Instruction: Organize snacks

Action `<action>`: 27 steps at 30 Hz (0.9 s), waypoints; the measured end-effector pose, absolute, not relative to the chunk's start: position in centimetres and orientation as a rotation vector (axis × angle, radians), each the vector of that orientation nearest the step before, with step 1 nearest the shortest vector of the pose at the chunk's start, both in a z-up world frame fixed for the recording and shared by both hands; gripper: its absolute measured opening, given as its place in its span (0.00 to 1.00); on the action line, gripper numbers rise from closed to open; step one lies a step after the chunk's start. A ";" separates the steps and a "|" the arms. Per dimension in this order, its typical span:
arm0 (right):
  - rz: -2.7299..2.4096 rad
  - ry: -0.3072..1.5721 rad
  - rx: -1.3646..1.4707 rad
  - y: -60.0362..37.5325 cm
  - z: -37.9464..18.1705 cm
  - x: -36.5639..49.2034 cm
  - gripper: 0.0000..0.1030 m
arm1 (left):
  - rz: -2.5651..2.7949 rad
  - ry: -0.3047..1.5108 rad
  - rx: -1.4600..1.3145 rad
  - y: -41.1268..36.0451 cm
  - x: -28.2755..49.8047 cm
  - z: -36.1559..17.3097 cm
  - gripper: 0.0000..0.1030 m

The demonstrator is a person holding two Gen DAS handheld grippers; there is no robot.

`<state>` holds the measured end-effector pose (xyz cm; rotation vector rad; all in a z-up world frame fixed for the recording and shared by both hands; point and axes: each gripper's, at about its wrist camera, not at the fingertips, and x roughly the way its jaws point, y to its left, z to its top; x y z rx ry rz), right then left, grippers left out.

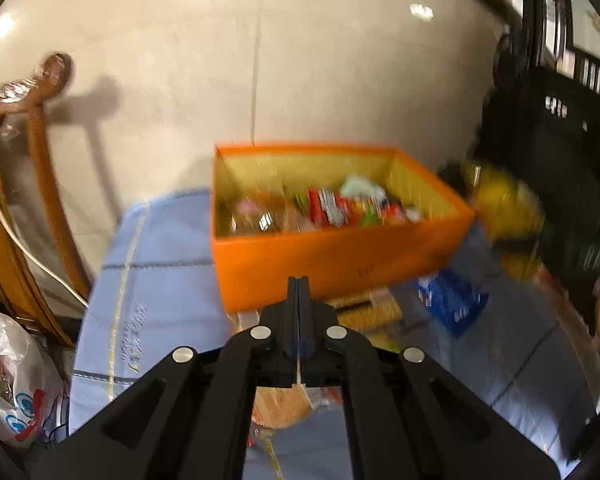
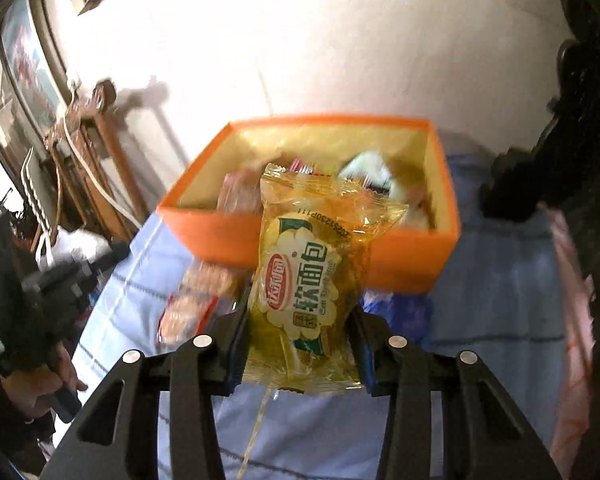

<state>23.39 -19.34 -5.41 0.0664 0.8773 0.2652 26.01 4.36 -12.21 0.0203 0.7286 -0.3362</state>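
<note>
A yellow bread packet (image 2: 300, 280) is clamped by the right gripper (image 2: 298, 316) at lower centre; the left gripper (image 1: 299, 300) is seen pressed together; behind, an orange box (image 1: 332, 256) is set on blue cloth (image 1: 160, 280), white wall (image 1: 300, 80) above.

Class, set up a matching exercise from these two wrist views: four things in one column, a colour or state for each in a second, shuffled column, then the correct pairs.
Column one:
1. storage box
2. bread packet
3. left gripper
4. tablecloth

Column two:
A. pale blue, spread under the box
B. orange outside, snacks inside
C. shut, holding nothing
D. yellow, clamped in the right gripper

Pairs: 1-B, 2-D, 3-C, 4-A
</note>
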 end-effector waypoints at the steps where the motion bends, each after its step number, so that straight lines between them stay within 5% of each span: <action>1: 0.262 0.873 0.067 -19.5 -5.1 23.7 0.42 | -0.339 0.771 0.025 4.1 26.2 -13.1 0.09; 2: 0.260 0.874 0.065 -19.7 -4.9 23.9 0.42 | -0.337 0.813 0.035 3.8 26.4 -14.2 0.23; 3: 0.260 0.878 0.064 -19.7 -5.1 23.8 0.42 | -0.319 0.843 0.067 3.2 26.3 -15.6 0.63; 4: 0.261 0.884 0.062 -19.7 -5.3 23.7 0.42 | -0.298 0.843 0.097 2.7 26.1 -16.5 0.83; 7: 0.263 0.918 0.058 -19.4 -6.8 23.4 0.42 | -0.282 0.828 0.157 1.6 25.6 -18.4 0.93; 13: 0.261 0.953 0.065 -19.2 -8.6 23.0 0.42 | -0.155 0.970 0.147 3.8 27.5 -22.9 0.93; 16: 0.253 0.951 0.063 -19.3 -8.6 23.2 0.42 | -0.177 0.976 0.106 3.8 27.5 -23.5 0.71; 27: 0.208 0.899 0.099 -22.1 -6.6 23.1 0.42 | -0.279 0.803 0.075 3.9 24.5 -17.8 0.70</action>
